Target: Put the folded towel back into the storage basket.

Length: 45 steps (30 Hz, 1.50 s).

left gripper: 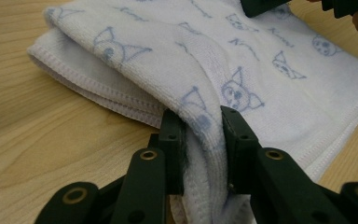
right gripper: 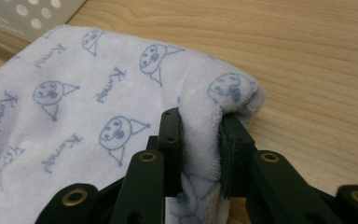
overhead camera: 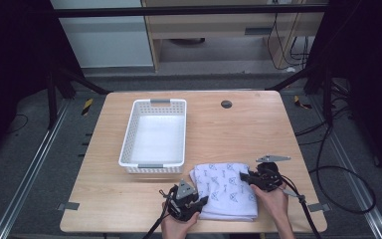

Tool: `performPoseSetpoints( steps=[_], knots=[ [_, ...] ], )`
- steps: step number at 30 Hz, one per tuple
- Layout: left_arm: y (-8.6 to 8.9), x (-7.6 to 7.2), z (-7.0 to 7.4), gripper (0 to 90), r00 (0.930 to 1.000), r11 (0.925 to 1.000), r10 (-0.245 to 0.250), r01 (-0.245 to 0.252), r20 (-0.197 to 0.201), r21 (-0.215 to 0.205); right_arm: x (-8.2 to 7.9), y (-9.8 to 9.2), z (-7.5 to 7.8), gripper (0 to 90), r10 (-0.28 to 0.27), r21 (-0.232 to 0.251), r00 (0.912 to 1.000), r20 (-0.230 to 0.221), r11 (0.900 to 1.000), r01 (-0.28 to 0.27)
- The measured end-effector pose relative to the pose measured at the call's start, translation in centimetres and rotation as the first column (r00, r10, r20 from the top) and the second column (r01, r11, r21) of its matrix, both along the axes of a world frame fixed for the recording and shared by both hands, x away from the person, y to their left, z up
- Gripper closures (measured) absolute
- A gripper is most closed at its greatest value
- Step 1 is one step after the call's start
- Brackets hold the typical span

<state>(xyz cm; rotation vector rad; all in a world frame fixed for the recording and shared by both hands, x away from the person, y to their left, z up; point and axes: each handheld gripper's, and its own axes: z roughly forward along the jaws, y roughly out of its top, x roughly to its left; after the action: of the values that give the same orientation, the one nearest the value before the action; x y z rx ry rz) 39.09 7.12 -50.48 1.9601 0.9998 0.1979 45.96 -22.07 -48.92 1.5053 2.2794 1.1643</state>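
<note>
Item: one folded white terry towel printed with small blue cat faces and script (overhead camera: 226, 191), lying flat on the pale wood-grain bench (overhead camera: 258, 129) at its near edge, right of centre and just near-right of the basket. Condition: already folded into a thick rectangular pad of several layers, the hemmed edges stacked at its left side in the left gripper view; not yet lifted, its underside resting on the wood. Handling gear: left claw (left gripper: 200, 135) — closed on the near-left edge of the towel, a ridge of cloth bunched and squeezed between the two black jaws; right claw (right gripper: 199, 140) — closed on the far-right corner, a rounded hump of terry pinched in the same way. In the high view the left claw (overhead camera: 201, 201) sits at the towel's near-left side and the right claw (overhead camera: 243, 178) at its right side, each in a hand entering from the near edge. Receptacle: one white perforated plastic basket with grey handle strips (overhead camera: 154, 164), standing left of centre, nothing inside it, apart from the towel by a narrow strip of bare wood. Status, as judged: folding looks complete and both grips look secured; what remains is likely the lift, the carry to the far left over the basket's near rim, the lowering inside and the release. Caution: thick bundle, pinched only at two edges — the layers may sag or unfold on lifting.
</note>
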Motion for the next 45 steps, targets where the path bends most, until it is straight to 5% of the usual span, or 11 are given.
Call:
performPoseSetpoints(
  steps=[16, 28, 45],
  knots=[
    [0.7, -0.9, 2.2, 73.3, 0.9977, 0.9987, -0.015, 0.018, 0.066, -0.049, -1.8, 0.2, 3.4, 74.4, 0.019, 0.027, 0.9935, 0.112, 0.999, -0.023],
    [0.8, -1.6, 5.5, 73.3, 0.9876, 0.9986, -0.034, 0.039, 0.153, -0.034, -3.1, 0.0, 6.2, 74.4, -0.009, 0.07, 0.9776, 0.21, 0.997, -0.006],
    [1.7, -0.5, 9.5, 73.3, 0.9767, 0.9976, -0.063, 0.067, 0.205, -0.017, -3.5, 0.4, 8.8, 74.3, -0.042, 0.096, 0.9505, 0.308, 0.995, 0.013]
  ],
)
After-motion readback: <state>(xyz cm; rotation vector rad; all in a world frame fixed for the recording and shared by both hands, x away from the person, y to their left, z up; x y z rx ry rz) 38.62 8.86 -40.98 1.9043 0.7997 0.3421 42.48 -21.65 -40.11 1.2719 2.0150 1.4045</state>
